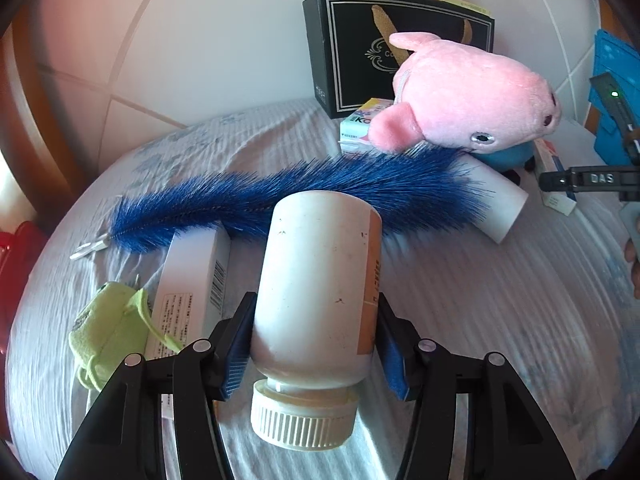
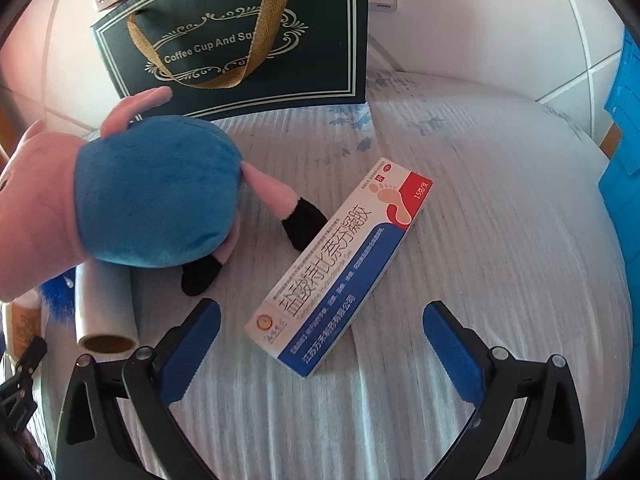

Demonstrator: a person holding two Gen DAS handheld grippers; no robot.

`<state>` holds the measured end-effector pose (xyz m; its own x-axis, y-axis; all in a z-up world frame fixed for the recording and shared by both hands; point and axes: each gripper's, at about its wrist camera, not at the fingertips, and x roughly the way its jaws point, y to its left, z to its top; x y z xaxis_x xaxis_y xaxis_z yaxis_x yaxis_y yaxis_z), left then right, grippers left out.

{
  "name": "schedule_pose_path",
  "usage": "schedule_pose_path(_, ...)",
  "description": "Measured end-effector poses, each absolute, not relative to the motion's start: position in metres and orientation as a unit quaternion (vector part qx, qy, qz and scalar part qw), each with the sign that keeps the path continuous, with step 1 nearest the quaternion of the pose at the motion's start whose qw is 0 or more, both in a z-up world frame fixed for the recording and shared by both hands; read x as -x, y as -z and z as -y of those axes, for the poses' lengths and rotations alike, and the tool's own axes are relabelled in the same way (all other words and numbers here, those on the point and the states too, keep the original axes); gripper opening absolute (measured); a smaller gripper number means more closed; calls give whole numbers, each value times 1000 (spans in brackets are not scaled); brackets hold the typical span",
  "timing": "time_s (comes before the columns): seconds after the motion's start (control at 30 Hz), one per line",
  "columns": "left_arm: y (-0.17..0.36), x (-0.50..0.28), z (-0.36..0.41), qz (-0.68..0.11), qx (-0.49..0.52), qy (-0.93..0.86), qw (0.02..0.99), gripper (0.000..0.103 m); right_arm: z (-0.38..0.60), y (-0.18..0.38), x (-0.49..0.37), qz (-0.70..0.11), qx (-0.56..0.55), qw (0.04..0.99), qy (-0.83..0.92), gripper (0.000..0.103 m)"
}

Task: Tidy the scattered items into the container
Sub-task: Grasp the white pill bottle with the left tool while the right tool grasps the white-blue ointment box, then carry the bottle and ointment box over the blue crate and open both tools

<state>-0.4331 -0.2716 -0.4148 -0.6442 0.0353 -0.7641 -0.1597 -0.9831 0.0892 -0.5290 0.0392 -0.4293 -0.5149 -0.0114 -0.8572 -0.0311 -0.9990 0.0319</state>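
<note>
The white plastic bottle with a ribbed cap (image 1: pixel 316 292) sits clamped in the left gripper (image 1: pixel 316 340), cap toward the camera, above the striped bed cover (image 1: pixel 500 300). Its smooth wall could slip if tilted. The right gripper (image 2: pixel 320 344) gapes open around the red-and-blue medicine carton (image 2: pixel 340 268). The black gift bag (image 2: pixel 240 40) stands behind the pink pig plush (image 1: pixel 472 96), which crowds the approach; the cover's right side lies free.

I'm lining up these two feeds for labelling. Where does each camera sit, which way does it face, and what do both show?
Left wrist: behind the left claw, facing along its fingers over the bed; claw shut on a white bottle, right claw at the edge.
Right wrist: behind the open right claw, facing down at a medicine box on the bed.
Shared: black gift bag, pig plush, white roll.
</note>
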Motion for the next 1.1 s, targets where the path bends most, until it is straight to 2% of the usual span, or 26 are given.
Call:
schedule_pose_path(0.17, 409, 420, 274, -72, 414, -906, 59, 54, -42, 437, 543, -15, 495, 33, -868, 100)
schedule_pose_path(0.2, 409, 419, 274, -71, 413, -906, 59, 54, -42, 434, 543, -12, 492, 36, -870, 88)
schedule_pose_path(0.23, 408, 417, 274, -69, 414, -906, 58, 54, -43, 431, 542, -10, 488, 38, -872, 64)
schedule_pose_path(0.3, 409, 415, 274, -68, 414, -906, 56, 53, -45, 426, 541, -13, 490, 41, -871, 41)
schedule_pose_path(0.83, 377, 382, 266, -59, 413, -908, 40, 53, -50, 380, 474, -22, 500, 12, -866, 40)
schedule_pose_path(1.1, 332, 353, 254, -53, 394, -917, 37, 52, -53, 334, 422, -25, 486, -16, -873, 40)
